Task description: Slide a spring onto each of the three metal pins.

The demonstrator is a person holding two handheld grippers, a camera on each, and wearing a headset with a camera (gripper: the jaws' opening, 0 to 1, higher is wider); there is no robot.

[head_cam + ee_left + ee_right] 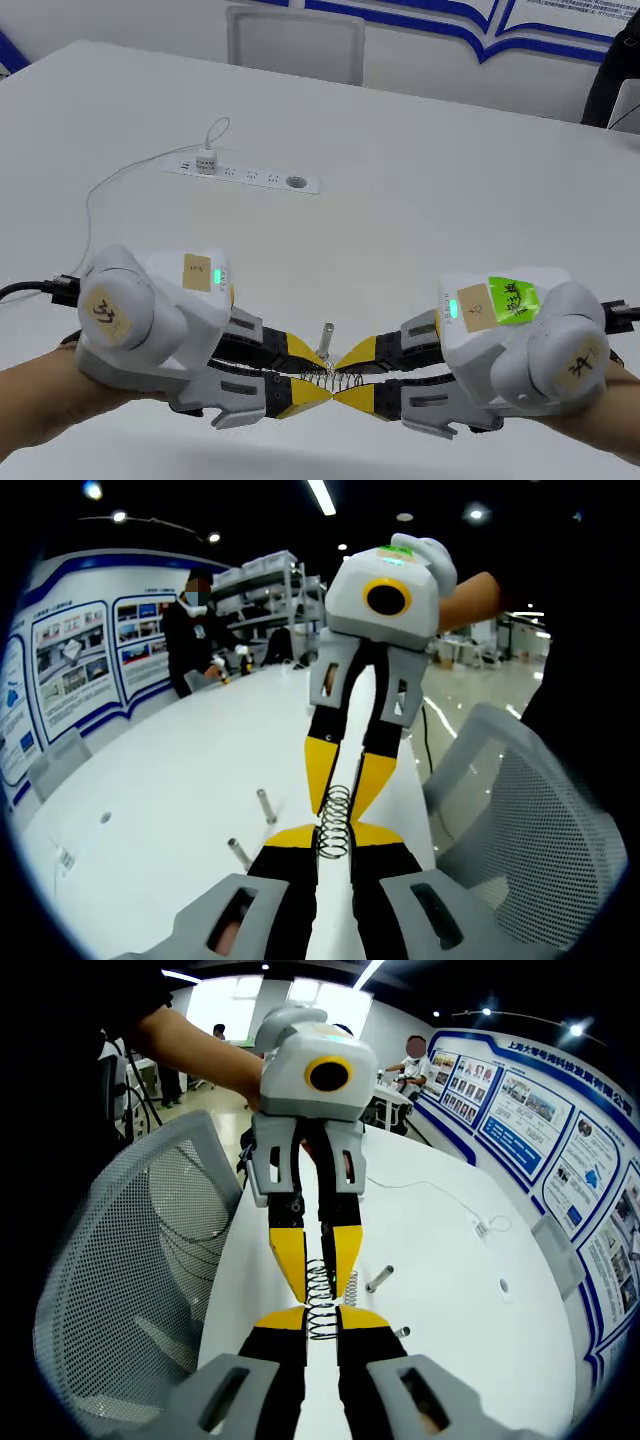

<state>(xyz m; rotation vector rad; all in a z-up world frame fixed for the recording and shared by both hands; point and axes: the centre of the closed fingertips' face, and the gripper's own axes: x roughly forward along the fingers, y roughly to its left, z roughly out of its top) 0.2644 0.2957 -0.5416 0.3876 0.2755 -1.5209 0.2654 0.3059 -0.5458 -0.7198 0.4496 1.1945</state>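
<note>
A steel spring (335,378) lies level between the two grippers, which face each other tip to tip near the table's front edge. My left gripper (322,379) is shut on its left end and my right gripper (346,380) is shut on its right end. In the left gripper view the spring (335,822) runs from my own yellow tips (333,836) up into the right gripper (347,778). An upright metal pin (326,338) stands just behind the tips. Two pins (266,805) (238,853) stand on the table to the left. A second small coil (352,1288) shows beside a pin (380,1278).
A white power strip (240,173) with a plugged charger (206,160) and cable lies mid-table. A chair back (295,40) stands at the far edge. A grey mesh chair (540,810) is close beside the table. A person (195,630) stands at the far end.
</note>
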